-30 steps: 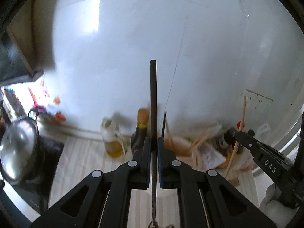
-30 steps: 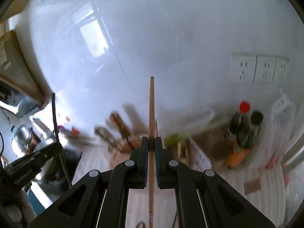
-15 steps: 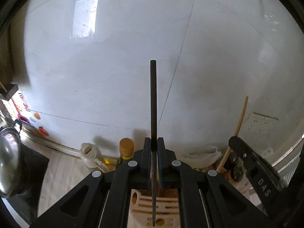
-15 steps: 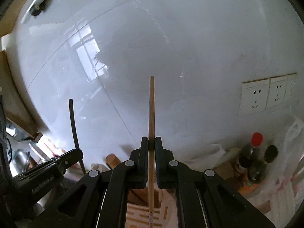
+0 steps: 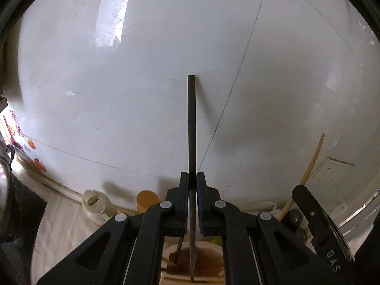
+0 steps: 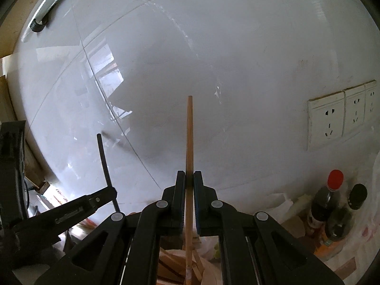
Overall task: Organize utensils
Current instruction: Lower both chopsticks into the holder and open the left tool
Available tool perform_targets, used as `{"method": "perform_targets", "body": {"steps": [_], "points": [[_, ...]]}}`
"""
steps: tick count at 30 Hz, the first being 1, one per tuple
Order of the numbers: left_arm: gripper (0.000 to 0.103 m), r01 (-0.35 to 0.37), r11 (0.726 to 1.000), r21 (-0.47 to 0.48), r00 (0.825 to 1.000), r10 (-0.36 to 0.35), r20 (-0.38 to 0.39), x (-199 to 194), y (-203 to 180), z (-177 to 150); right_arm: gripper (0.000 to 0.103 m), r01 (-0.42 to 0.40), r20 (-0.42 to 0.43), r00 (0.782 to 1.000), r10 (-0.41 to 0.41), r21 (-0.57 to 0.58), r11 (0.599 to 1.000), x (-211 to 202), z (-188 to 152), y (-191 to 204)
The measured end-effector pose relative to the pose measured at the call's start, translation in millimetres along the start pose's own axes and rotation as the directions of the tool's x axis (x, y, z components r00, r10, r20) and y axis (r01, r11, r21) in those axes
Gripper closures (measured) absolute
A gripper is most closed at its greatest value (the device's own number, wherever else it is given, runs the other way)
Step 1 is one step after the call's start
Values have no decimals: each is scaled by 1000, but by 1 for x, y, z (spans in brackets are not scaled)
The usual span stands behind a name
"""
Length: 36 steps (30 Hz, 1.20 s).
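Note:
My left gripper [image 5: 192, 178] is shut on a dark chopstick [image 5: 192, 128] that stands upright, its lower tip over a round beige holder [image 5: 201, 263] below the fingers. My right gripper [image 6: 189, 177] is shut on a light wooden chopstick [image 6: 189, 133], also upright, above wooden pieces [image 6: 171, 266]. The right gripper and its wooden chopstick [image 5: 308, 163] show at the right of the left wrist view. The left gripper with the dark chopstick [image 6: 104, 156] shows at the left of the right wrist view.
A white tiled wall [image 5: 166, 83] fills both views. A white bottle [image 5: 95, 206] and an orange-capped bottle [image 5: 147, 200] stand by the wall. A pot [image 5: 3, 168] sits far left. Wall sockets [image 6: 332, 116], two dark sauce bottles [image 6: 332, 194] and plastic bags are at right.
Both grippers have tilted up and moved toward the wall. The counter clutter has dropped low in both views. The round holder has come under the left gripper's fingers.

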<state>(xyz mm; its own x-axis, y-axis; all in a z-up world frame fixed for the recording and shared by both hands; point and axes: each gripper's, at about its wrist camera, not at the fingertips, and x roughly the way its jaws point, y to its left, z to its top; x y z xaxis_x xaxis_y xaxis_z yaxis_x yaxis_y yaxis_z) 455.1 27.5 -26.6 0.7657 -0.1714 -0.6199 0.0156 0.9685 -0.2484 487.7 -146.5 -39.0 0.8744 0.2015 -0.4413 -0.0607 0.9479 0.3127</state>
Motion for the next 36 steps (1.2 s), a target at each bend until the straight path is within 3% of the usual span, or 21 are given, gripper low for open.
{"method": "perform_targets", "body": {"steps": [13, 28, 36], "points": [[99, -41, 994, 97, 996, 34, 80, 12, -10, -17, 96, -16, 27, 999, 18, -47, 999, -2, -22, 0], [99, -13, 992, 128, 1000, 11, 14, 6, 1, -38, 96, -38, -36, 999, 37, -52, 998, -11, -42, -4], [94, 26, 992, 127, 999, -20, -50, -19, 5, -31, 95, -84, -147, 987, 70, -93, 992, -14, -48, 3]]}}
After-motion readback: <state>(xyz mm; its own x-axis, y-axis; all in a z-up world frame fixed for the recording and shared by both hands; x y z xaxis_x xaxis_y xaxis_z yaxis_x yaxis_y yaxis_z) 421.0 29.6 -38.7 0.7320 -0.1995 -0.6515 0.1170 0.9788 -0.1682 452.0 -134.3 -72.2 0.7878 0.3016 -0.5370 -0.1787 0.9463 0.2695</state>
